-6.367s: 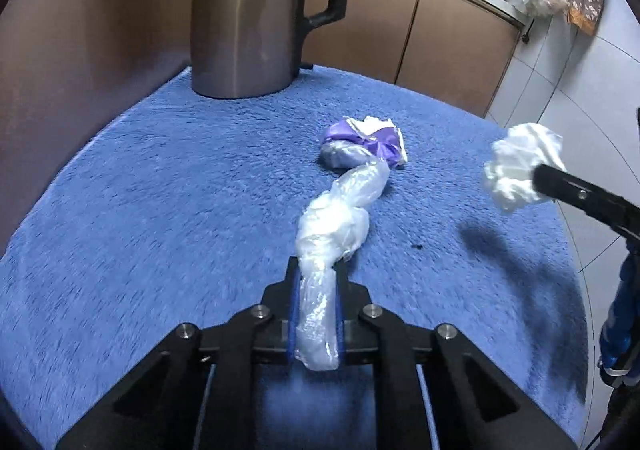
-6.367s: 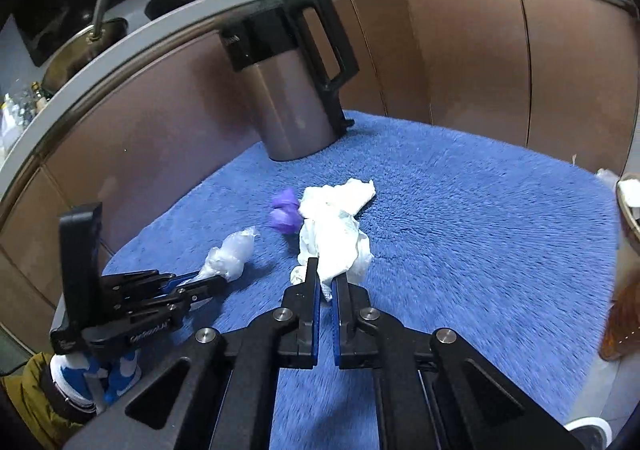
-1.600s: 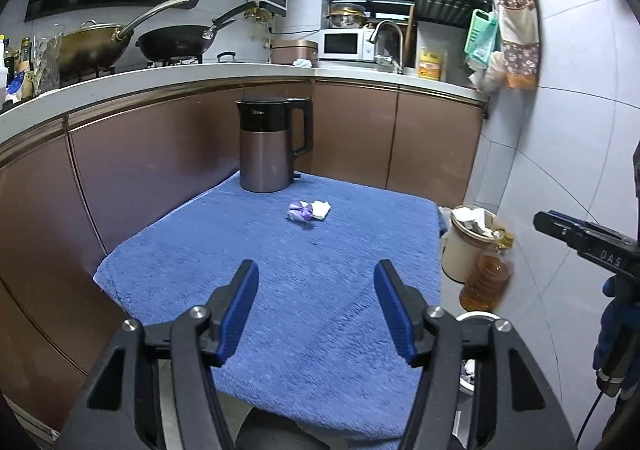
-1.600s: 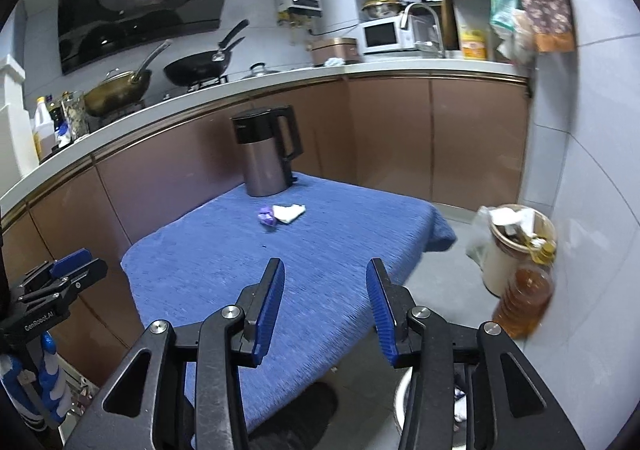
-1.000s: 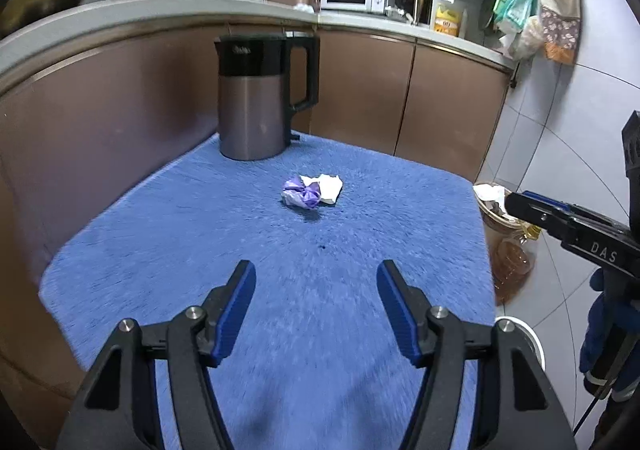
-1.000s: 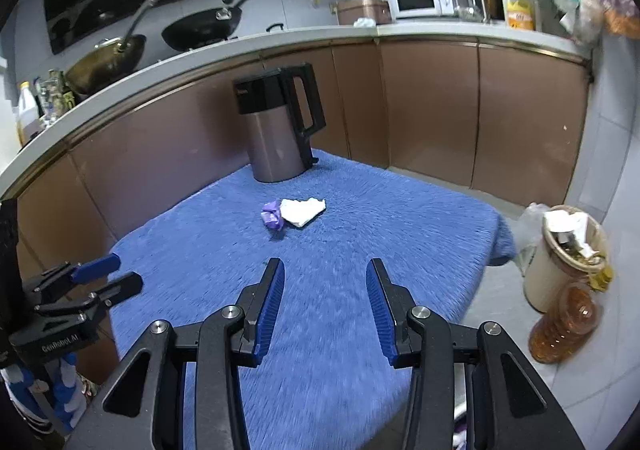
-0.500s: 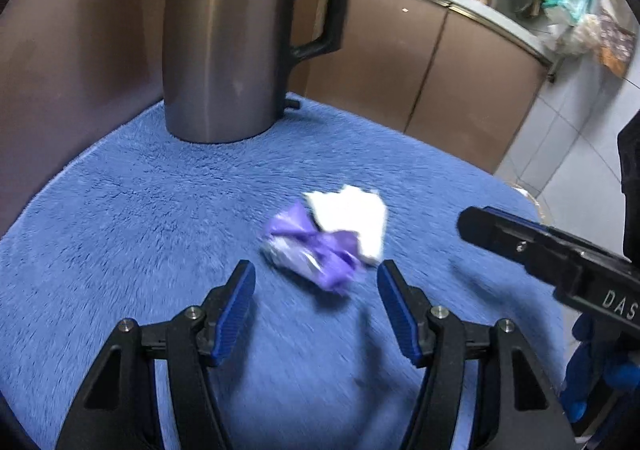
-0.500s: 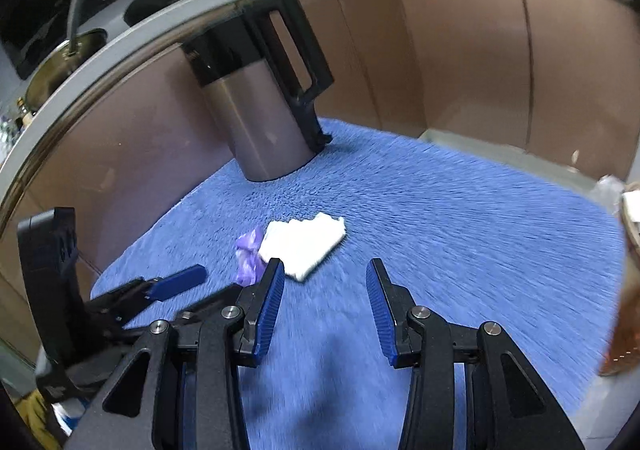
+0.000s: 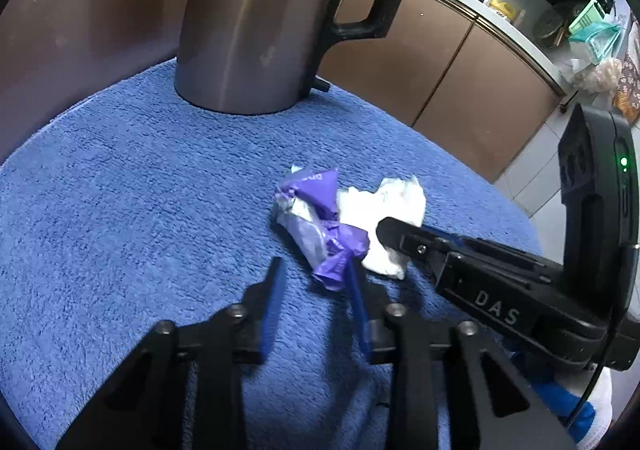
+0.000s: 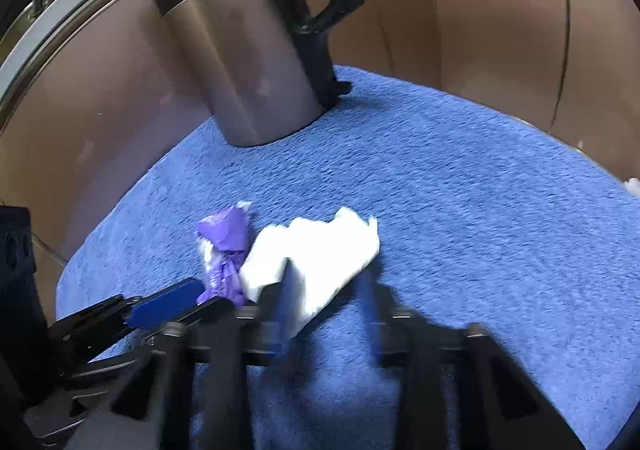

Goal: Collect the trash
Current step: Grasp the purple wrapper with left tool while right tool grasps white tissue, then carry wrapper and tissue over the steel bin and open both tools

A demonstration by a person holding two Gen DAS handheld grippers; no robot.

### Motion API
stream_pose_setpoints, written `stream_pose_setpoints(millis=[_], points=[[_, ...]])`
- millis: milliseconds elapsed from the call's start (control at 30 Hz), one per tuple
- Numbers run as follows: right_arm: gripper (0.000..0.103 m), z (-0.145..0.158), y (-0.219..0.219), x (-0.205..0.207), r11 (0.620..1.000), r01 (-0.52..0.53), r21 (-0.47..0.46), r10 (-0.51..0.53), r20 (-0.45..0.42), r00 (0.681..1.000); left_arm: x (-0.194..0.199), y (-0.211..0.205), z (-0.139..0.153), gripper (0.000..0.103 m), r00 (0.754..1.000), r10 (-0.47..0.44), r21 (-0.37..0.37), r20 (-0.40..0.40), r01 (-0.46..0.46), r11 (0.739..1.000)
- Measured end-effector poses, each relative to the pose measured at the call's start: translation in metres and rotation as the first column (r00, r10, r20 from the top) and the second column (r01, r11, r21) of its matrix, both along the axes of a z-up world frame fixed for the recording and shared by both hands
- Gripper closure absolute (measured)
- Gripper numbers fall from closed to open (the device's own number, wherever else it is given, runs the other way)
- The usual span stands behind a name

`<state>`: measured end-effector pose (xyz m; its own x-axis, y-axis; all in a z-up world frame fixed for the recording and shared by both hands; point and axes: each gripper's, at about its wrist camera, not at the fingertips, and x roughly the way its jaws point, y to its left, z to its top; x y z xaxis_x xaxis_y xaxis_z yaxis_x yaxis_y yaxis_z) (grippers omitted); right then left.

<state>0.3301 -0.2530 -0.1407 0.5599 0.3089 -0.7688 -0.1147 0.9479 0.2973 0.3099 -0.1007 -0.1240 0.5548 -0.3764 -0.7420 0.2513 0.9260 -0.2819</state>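
Note:
A crumpled purple wrapper (image 9: 320, 218) lies on the blue towel-covered table (image 9: 120, 210), touching a white crumpled tissue (image 9: 384, 210) on its right. My left gripper (image 9: 314, 270) is open, its right finger beside the wrapper's near end. My right gripper (image 10: 326, 282) is open, low over the tissue (image 10: 316, 250), its left finger overlapping the tissue's near part. The wrapper (image 10: 224, 238) sits left of the tissue there. The right gripper also shows in the left wrist view (image 9: 400, 230), its tips at the tissue.
A steel electric kettle (image 9: 260, 18) with a black handle stands at the back of the table, also in the right wrist view (image 10: 248, 50). Brown cabinet fronts (image 9: 460, 62) ring the table. The left gripper's fingers (image 10: 168, 306) enter from the lower left.
Both grippers came back empty and open from beside the floor bin to the table. In the last half second both closed in on the purple wrapper and the tissue.

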Motion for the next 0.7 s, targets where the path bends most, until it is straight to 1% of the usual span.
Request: stream_pose_setpoints(millis=[33, 67, 100, 167, 267, 400, 567, 633, 700], points=[[0.094, -0.001, 0.001, -0.001, 1.000, -0.003, 0.001, 0.003, -0.001, 1.000, -0.001, 0.000, 0.000, 0.088, 1.000, -0.004, -0.004, -0.001, 0.004, 1.000], [0.096, 0.000, 0.001, -0.003, 1.000, 0.001, -0.001, -0.001, 0.006, 1.000, -0.002, 0.001, 0.001, 0.091, 1.000, -0.008, -0.010, -0.002, 0.008, 1.000], [0.096, 0.001, 0.000, -0.005, 1.000, 0.004, 0.002, -0.004, 0.012, 1.000, -0.003, 0.002, 0.001, 0.092, 1.000, -0.008, -0.014, 0.000, 0.008, 1.000], [0.097, 0.006, -0.004, -0.013, 1.000, 0.014, 0.021, -0.014, 0.032, 0.999, -0.006, 0.004, 0.003, 0.099, 1.000, -0.008, -0.017, -0.002, 0.008, 1.000], [0.097, 0.015, -0.011, -0.025, 0.999, 0.033, 0.029, -0.034, 0.050, 0.998, -0.015, 0.008, 0.007, 0.100, 1.000, -0.010, -0.021, 0.002, 0.010, 1.000], [0.097, 0.029, -0.021, -0.048, 0.998, 0.048, 0.049, -0.051, 0.078, 0.996, -0.032, 0.011, 0.019, 0.100, 1.000, -0.018, -0.035, 0.024, 0.019, 0.999], [0.097, 0.045, -0.026, -0.073, 0.998, 0.049, 0.050, -0.054, 0.109, 0.992, -0.065, 0.019, 0.044, 0.101, 0.997, -0.026, -0.037, 0.076, 0.029, 0.999], [0.097, 0.055, -0.028, -0.090, 0.997, 0.051, 0.059, -0.058, 0.129, 0.990, -0.078, 0.021, 0.055, 0.101, 0.995, -0.032, -0.035, 0.093, 0.035, 0.999], [0.097, 0.065, -0.031, -0.110, 0.996, 0.056, 0.074, -0.066, 0.146, 0.987, -0.098, 0.023, 0.068, 0.101, 0.992, -0.043, -0.018, 0.122, 0.046, 0.999]])
